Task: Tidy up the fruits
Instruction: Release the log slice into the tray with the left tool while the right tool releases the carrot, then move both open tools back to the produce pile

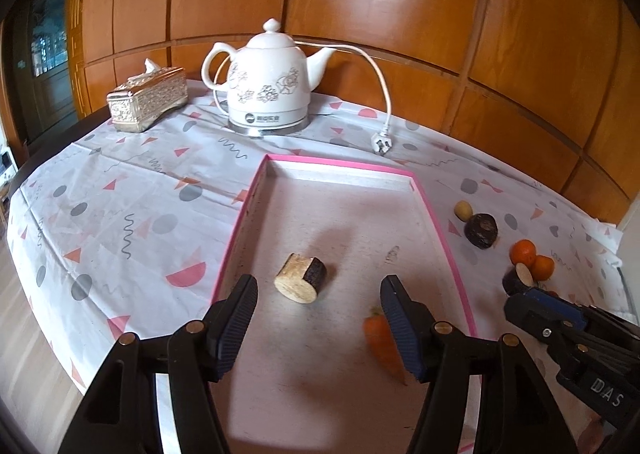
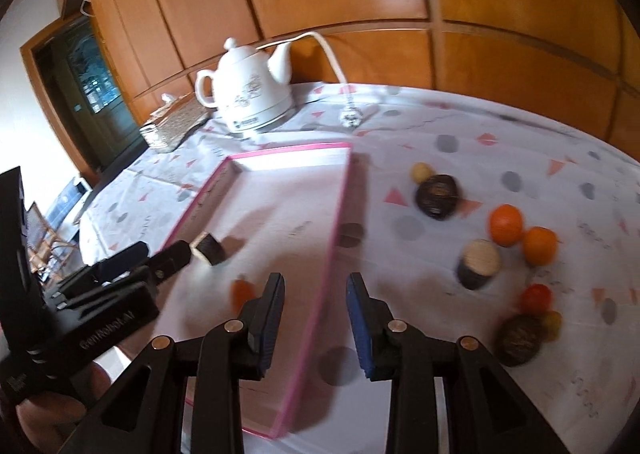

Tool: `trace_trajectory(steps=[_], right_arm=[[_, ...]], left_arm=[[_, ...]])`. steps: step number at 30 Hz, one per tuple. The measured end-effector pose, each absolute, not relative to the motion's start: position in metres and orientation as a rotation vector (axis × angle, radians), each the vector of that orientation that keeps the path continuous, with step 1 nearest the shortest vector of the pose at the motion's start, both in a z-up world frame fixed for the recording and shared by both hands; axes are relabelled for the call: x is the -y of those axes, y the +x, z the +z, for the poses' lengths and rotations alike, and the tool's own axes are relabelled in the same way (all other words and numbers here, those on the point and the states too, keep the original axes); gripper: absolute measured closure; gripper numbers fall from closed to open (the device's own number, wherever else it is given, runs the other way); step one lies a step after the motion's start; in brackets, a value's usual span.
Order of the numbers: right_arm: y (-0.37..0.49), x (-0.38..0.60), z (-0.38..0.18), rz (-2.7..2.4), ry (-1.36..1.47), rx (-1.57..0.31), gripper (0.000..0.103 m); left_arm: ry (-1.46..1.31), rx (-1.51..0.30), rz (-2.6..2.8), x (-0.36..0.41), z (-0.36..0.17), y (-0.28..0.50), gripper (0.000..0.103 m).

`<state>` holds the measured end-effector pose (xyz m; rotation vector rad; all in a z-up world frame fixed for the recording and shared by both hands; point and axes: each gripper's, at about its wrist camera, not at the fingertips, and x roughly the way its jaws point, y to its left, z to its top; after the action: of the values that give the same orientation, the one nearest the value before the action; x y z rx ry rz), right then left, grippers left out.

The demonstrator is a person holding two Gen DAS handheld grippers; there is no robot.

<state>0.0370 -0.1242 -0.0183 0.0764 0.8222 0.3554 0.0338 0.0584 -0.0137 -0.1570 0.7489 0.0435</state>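
Observation:
A pink-rimmed tray point(image 1: 440, 222) lies on the patterned cloth. In it are a cut piece with dark skin and a pale face point(image 1: 301, 283) and a small carrot point(image 1: 382, 346). My left gripper point(image 1: 319, 286) hangs open over the tray; the cut piece lies just past its tips and the carrot beside its right finger, neither gripped. My right gripper point(image 2: 315, 280) is open and empty above the tray's right rim point(image 2: 338, 214). On the cloth to the right are two oranges point(image 2: 506, 224), another cut piece point(image 2: 479, 264), two dark round fruits point(image 2: 437, 196), a small yellow one point(image 2: 421, 171) and a red one point(image 2: 536, 298).
A white kettle point(image 1: 272, 82) on its base stands at the back, its cord and plug point(image 1: 382, 144) on the cloth. A patterned tissue box point(image 1: 148, 100) sits to its left. Wooden wall panels close the far side. The table edge drops off at the left.

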Motion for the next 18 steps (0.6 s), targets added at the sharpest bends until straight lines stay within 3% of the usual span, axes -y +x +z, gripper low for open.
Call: trace_trajectory(steps=[18], right_arm=[[0.014,0.216,-0.027,0.098,0.121,-0.798,0.071]], left_arm=[[-0.072,-0.757,-0.076,-0.012,-0.010,0.031,0.038]])
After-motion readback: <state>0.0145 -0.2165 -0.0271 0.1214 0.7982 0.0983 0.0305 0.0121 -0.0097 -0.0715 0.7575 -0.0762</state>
